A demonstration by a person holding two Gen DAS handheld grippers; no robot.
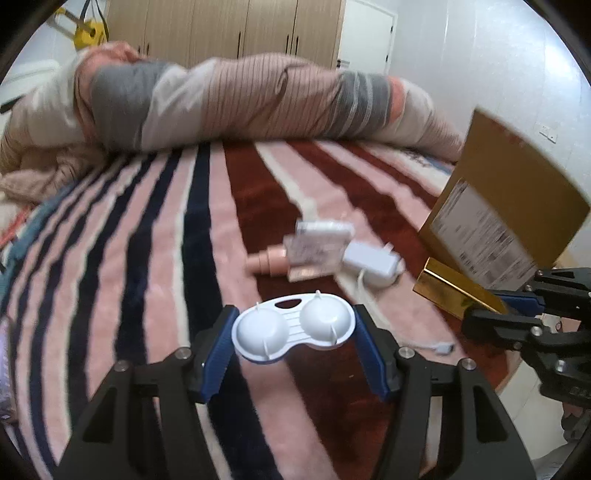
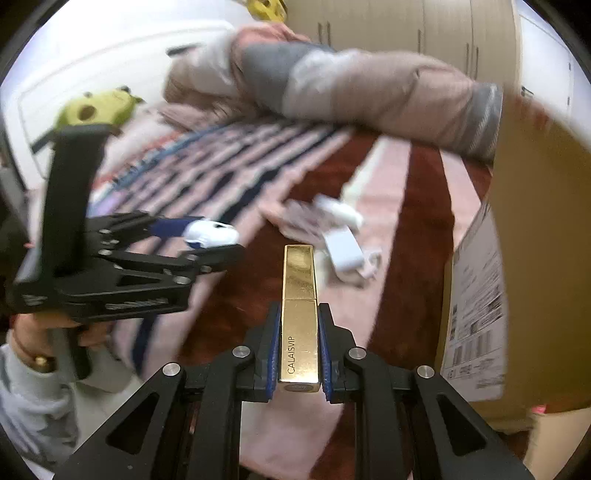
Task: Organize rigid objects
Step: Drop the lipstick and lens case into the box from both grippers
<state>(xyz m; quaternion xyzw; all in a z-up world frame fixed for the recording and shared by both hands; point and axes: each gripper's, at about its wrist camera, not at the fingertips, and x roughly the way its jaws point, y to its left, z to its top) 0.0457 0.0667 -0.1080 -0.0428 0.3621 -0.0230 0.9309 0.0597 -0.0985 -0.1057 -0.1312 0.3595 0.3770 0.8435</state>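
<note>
My left gripper (image 1: 293, 332) is shut on a white contact lens case (image 1: 293, 334) and holds it above the striped blanket (image 1: 147, 240). It shows in the right wrist view (image 2: 218, 240) at the left with the case (image 2: 210, 232). My right gripper (image 2: 298, 332) is shut on a long gold box (image 2: 299, 306) marked CALAISVIP. It shows in the left wrist view (image 1: 491, 306) at the right with the gold box (image 1: 454, 291). A cardboard box (image 1: 491, 214) stands at the right, also seen in the right wrist view (image 2: 535, 258).
On the blanket lie a white charger with cable (image 1: 373, 262), a small clear packet (image 1: 317, 243) and a pink tube (image 1: 266, 262). A rolled striped quilt (image 1: 240, 99) lies across the back. A green plush toy (image 2: 96, 107) sits far left. Wardrobes (image 1: 229, 26) stand behind.
</note>
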